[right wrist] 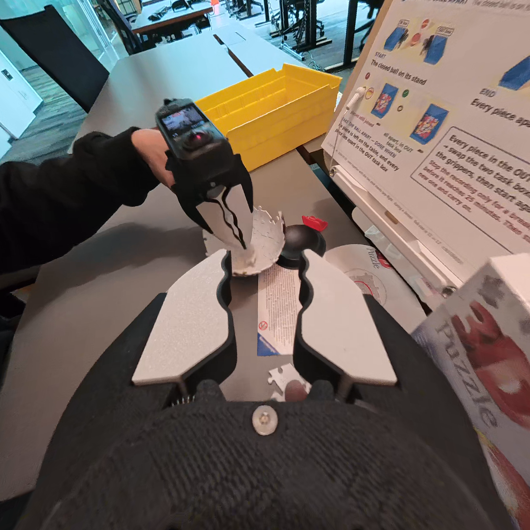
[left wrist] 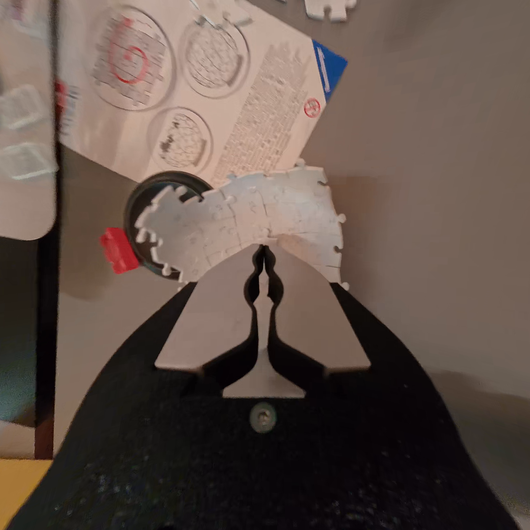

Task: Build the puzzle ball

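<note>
The partly built puzzle ball [left wrist: 258,212] is a white, bowl-shaped shell of joined pieces with its blank inner side showing. My left gripper [left wrist: 263,250] is shut on its rim. In the right wrist view the shell [right wrist: 268,235] lies tilted beside the black round stand [right wrist: 301,239], with the left gripper [right wrist: 243,246] reaching into it from above. My right gripper [right wrist: 266,259] is open and empty, just in front of the shell. A loose white piece [right wrist: 282,375] lies on the table below its jaws. A red piece [right wrist: 314,222] lies behind the stand.
A printed instruction sheet [right wrist: 275,309] lies under the work area. A yellow bin [right wrist: 272,109] stands at the back. An upright instruction board [right wrist: 444,120] and the puzzle box [right wrist: 487,358] crowd the right side. Another loose white piece [left wrist: 329,10] lies past the sheet. The left gripper's tips are roughly 20 cm from the right gripper's. My right tips are about 25 cm from the red piece [right wrist: 314,222], my left tips only 12 cm. It is also in sight in the left wrist view [left wrist: 117,251].
</note>
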Demonstrator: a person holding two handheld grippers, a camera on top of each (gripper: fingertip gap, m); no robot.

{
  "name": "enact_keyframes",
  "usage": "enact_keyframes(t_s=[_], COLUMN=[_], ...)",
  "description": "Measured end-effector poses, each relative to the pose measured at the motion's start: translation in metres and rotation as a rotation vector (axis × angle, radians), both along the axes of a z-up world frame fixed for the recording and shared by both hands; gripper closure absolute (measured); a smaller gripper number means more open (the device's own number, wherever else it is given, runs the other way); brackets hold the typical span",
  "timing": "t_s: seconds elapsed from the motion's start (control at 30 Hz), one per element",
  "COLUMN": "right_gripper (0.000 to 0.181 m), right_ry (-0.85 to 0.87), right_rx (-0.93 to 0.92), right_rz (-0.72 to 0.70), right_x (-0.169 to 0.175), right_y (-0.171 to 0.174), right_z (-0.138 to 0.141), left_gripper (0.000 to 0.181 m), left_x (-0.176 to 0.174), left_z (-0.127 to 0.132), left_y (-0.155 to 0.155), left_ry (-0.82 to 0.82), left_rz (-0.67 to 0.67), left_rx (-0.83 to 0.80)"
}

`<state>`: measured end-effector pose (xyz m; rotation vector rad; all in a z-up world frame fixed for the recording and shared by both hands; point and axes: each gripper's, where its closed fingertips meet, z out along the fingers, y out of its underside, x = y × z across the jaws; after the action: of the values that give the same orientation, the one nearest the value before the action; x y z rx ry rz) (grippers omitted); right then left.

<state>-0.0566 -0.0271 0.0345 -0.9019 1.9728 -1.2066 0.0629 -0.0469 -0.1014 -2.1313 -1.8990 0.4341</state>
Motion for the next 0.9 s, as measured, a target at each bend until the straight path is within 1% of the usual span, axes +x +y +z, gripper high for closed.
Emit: enact_keyframes(t_s=[0.07,0.13,0.17,0.23,0.33,0.47,0.57,0.67,0.73,0.9], right_gripper=[0.138,0.139,0.139,0.139,0.139,0.139,0.139,0.139,0.139,0.138], right_ry=[-0.037,-0.057,-0.032,0.037,0.083,0.075,0.077,0.059,0.053,0.059], right_rx=[0.002,0.063,0.099,0.108,0.085,0.085,0.083,0.091,0.093,0.092], right_rz=[0.006,0.045,0.068,0.085,0.095,0.083,0.066,0.05,0.044,0.044], right_x=[0.015,0.031,0.036,0.041,0.043,0.039,0.032,0.026,0.024,0.023], right_y=[-0.008,-0.009,-0.008,-0.007,-0.006,-0.007,-0.009,-0.011,-0.012,-0.012], right_z=[0.0,-0.009,-0.016,-0.027,-0.031,-0.03,-0.031,-0.031,-0.032,-0.033], left_gripper=[0.181,0.181,0.18,0.167,0.149,0.153,0.154,0.156,0.163,0.164], left_x=[-0.004,-0.001,0.002,0.008,0.011,0.005,0.004,0.002,0.004,0.004], left_z=[0.014,0.019,0.017,0.007,-0.01,-0.027,-0.036,-0.038,-0.038,-0.039], left_y=[-0.003,-0.004,-0.004,-0.003,-0.006,-0.006,-0.006,-0.005,-0.003,-0.002], left_ry=[0.077,0.085,0.066,-0.002,-0.111,-0.156,-0.178,-0.163,-0.167,-0.161], left_rz=[0.043,0.054,0.049,0.03,0.004,-0.06,-0.069,-0.067,-0.066,-0.062], left_rx=[-0.021,-0.047,-0.059,-0.065,-0.085,-0.07,-0.044,-0.013,0.007,-0.013])
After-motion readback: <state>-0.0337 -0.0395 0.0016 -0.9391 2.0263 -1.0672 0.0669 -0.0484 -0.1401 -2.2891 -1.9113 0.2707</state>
